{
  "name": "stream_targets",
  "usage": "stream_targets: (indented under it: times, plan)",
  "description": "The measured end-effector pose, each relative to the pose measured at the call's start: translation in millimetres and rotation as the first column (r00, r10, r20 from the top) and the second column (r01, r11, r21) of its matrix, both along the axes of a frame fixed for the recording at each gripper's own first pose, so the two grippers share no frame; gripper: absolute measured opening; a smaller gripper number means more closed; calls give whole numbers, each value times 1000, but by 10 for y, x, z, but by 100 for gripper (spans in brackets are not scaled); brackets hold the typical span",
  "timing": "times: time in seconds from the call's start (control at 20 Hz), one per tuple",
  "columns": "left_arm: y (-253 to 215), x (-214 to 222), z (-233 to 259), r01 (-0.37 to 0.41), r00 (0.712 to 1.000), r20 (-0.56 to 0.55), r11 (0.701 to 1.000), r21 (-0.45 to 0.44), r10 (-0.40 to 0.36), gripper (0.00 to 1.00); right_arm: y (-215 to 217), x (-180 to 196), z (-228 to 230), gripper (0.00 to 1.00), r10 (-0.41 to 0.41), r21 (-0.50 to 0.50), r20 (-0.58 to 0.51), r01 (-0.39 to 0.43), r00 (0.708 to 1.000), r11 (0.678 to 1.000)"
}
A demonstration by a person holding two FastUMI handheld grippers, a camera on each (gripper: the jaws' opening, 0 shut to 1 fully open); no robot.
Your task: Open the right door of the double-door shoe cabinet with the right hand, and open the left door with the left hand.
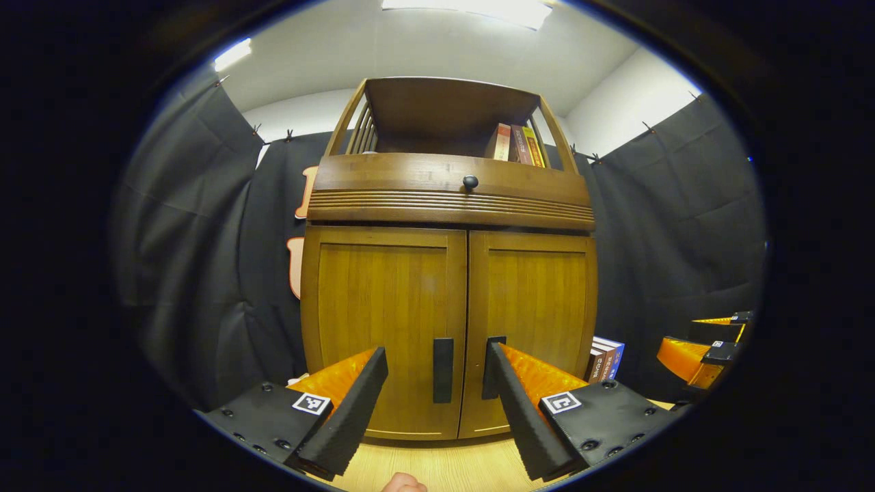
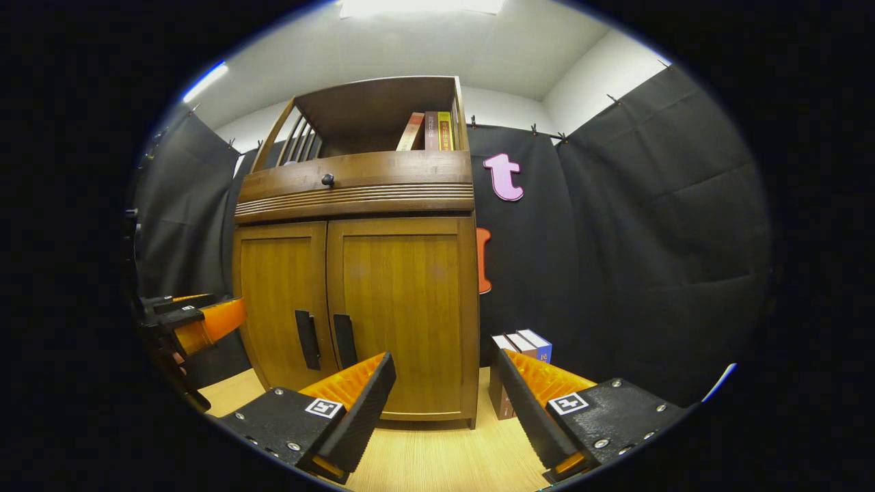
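Books (image 2: 521, 355) stand beside shoe cabinet (image 2: 403, 301), perhaps touching it.

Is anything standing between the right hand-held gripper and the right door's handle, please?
Nothing visible does. The right hand-held gripper hangs open before the cabinet, with bare floor between it and the right door's handle. The books on the floor stand off to the cabinet's right.
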State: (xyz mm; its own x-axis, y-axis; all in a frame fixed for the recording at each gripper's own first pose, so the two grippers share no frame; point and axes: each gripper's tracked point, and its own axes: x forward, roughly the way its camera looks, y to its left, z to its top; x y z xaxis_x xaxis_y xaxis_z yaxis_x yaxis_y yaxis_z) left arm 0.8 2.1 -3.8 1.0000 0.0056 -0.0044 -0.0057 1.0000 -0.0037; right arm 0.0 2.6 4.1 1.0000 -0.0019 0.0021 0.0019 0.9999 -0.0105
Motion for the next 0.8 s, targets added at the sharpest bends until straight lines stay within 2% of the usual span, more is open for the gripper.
stream_targets:
  times: [0.3, 0.8]
  plan:
    - [34, -16, 15, -10, 1000, 1, 1000, 9, 10, 99, 30, -13, 16, 94, 4, -7, 5, -4, 1000, 1000]
    - [133, -90, 18, -33, 999, -3, 999, 16, 33, 94, 85, -22, 32, 94, 13, -12, 10, -13, 1000, 1000]
